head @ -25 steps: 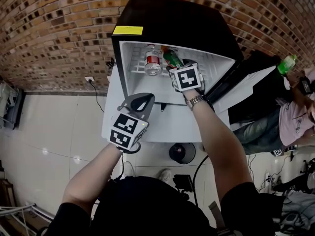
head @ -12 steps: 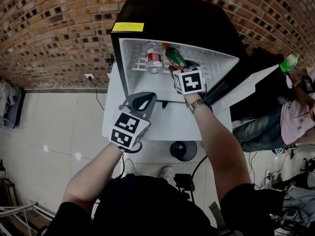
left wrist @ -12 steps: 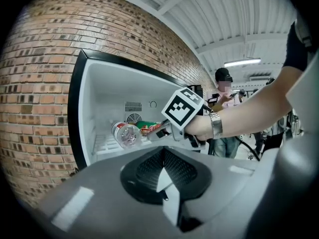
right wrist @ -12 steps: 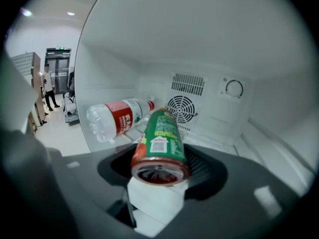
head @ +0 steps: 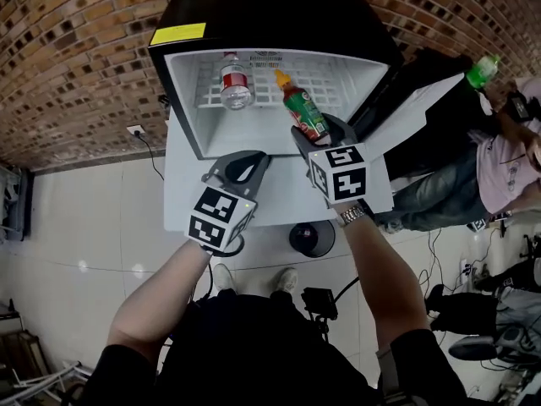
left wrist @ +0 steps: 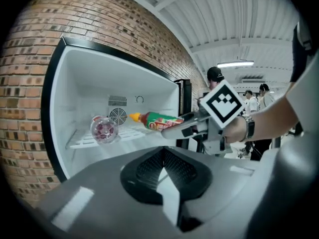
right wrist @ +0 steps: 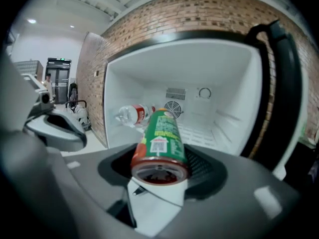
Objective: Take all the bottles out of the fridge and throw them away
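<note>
brick wall (head: 76,49) behind, pale tiled floor below, and the black fridge (head: 270,7) standing open in front of you with its white inside showing. your right tool (head: 319,135) is clamped on the green bottle (head: 304,112), gripping it low on the body, orange cap pointing back toward the fridge and the base facing you, so its long axis runs straight out along the jaws. it hangs at the fridge mouth, clear of the wire shelf (head: 338,79). your left tool (head: 241,167) has its jaws together on nothing and waits just outside the opening. one more to fetch: the clear bottle (head: 236,85) with the red label lies on its side on the shelf, over on the left half, nearly end-on to the left tool. that puts it ahead of your left tool and across from your right, so the left hand looks the nearer one for it, though it would need to spread first. down on the floor in front of the fridge sits a dark round bin (head: 313,238), likely where the green bottle goes, below and slightly left of the right tool.
</note>
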A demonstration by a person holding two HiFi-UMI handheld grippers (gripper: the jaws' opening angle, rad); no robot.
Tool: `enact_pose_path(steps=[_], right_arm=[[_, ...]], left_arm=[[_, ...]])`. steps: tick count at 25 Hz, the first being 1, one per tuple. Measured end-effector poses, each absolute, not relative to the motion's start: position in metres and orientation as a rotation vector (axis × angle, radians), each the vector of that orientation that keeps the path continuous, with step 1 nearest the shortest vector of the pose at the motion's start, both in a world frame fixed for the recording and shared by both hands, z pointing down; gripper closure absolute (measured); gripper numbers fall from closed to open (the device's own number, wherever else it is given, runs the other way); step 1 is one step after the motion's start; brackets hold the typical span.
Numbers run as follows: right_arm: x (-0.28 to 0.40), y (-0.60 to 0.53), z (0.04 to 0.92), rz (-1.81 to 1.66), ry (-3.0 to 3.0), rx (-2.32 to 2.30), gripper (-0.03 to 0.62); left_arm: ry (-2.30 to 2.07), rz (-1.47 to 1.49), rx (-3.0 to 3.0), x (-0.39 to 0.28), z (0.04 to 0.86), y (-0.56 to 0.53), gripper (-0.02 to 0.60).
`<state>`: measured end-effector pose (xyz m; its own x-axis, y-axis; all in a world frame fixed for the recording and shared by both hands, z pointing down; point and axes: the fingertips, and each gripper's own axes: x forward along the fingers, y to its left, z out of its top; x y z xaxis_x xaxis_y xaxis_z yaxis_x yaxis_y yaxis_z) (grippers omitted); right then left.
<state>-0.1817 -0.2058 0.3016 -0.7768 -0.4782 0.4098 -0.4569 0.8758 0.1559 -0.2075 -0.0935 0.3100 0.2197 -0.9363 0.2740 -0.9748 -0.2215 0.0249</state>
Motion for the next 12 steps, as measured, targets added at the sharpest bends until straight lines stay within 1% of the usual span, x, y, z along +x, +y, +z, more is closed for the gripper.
enact_pose_path(steps=[5,12], right_arm=[[-0.101,-0.170,0.313,-0.007,-2.612,0.755,0.324],[0.009,-0.134,0.355,0.109,-2.550,0.894,0.324]], left_arm=[[-1.688,0.337,2.371,-0.161,0.326,-0.105,0.578],[-1.463,0.421,2.458,-0.081,0.362,-0.121,0.578]])
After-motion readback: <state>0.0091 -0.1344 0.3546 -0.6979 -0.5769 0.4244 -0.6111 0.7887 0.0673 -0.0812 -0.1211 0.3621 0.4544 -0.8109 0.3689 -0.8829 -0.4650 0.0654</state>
